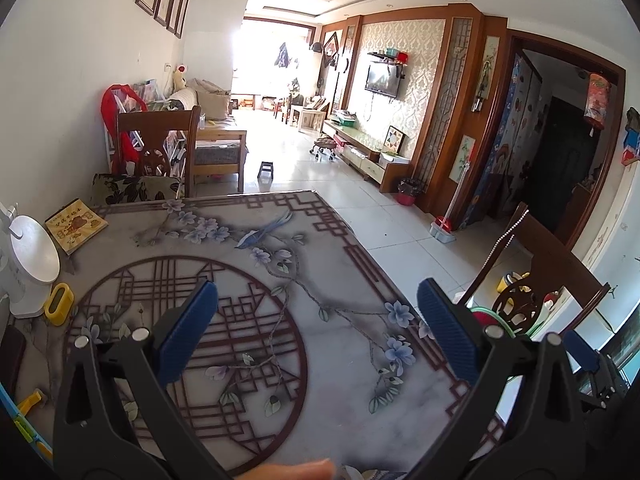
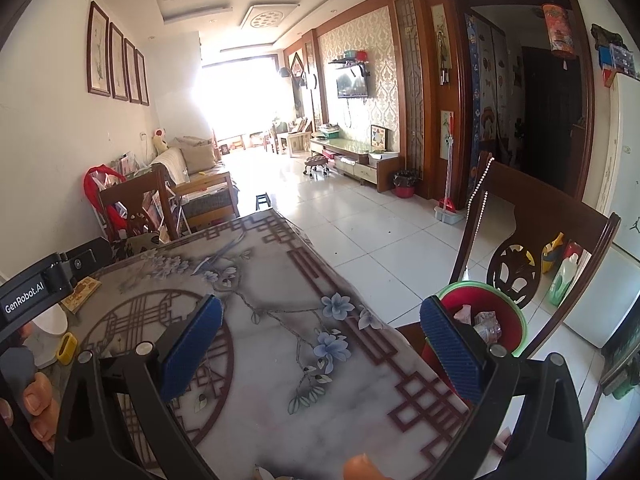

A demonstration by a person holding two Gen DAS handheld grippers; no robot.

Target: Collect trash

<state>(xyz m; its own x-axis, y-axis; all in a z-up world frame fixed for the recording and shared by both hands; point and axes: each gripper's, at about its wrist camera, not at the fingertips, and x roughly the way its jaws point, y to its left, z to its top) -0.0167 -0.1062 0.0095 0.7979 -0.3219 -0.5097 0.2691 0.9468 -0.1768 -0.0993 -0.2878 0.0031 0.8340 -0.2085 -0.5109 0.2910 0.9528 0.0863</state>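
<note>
Both tools, left tool [image 1: 316, 312] and right tool [image 2: 320, 328], spread empty over bare table [image 2: 280, 380]; red bin [image 2: 516, 320] beside its edge.

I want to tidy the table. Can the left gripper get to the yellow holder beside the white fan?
Probably yes. The left gripper is open and empty, and bare table lies between it and the yellow holder; nothing blocks the path.

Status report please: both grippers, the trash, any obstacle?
Left gripper open, empty. Right gripper open, empty. Crumpled trash lies inside red green-rimmed plastic bin beside table. Nothing between jaws.
</note>
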